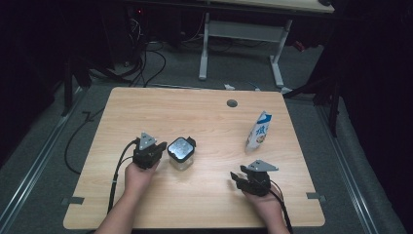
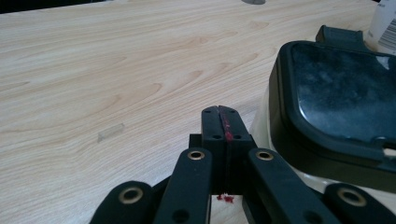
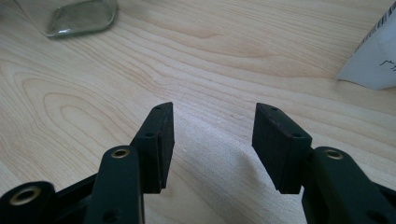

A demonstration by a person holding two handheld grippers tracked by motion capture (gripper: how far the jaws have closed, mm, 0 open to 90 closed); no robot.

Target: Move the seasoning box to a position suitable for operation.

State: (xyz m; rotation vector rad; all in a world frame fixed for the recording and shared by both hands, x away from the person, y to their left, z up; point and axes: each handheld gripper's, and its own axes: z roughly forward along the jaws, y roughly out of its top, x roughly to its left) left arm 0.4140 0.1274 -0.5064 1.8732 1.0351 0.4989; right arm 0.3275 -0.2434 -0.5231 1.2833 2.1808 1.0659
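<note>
A glass container with a black lid (image 1: 180, 152) stands left of the table's middle. My left gripper (image 1: 162, 146) is just to the left of it, jaws shut with nothing between them. In the left gripper view the shut jaws (image 2: 219, 112) sit beside the lid (image 2: 336, 102) without touching it. A white and blue carton (image 1: 258, 130) stands upright at the right. My right gripper (image 1: 237, 178) rests low near the front right, open and empty. In the right gripper view its jaws (image 3: 212, 126) stand wide over bare wood, with the container's glass base (image 3: 79, 18) far left and the carton (image 3: 373, 60) far right.
The wooden table (image 1: 146, 107) has a round cable hole (image 1: 232, 103) near its far edge. A small clear strip (image 2: 110, 131) lies on the wood ahead of the left gripper. Beyond the table stand a white desk frame (image 1: 204, 44) and floor cables.
</note>
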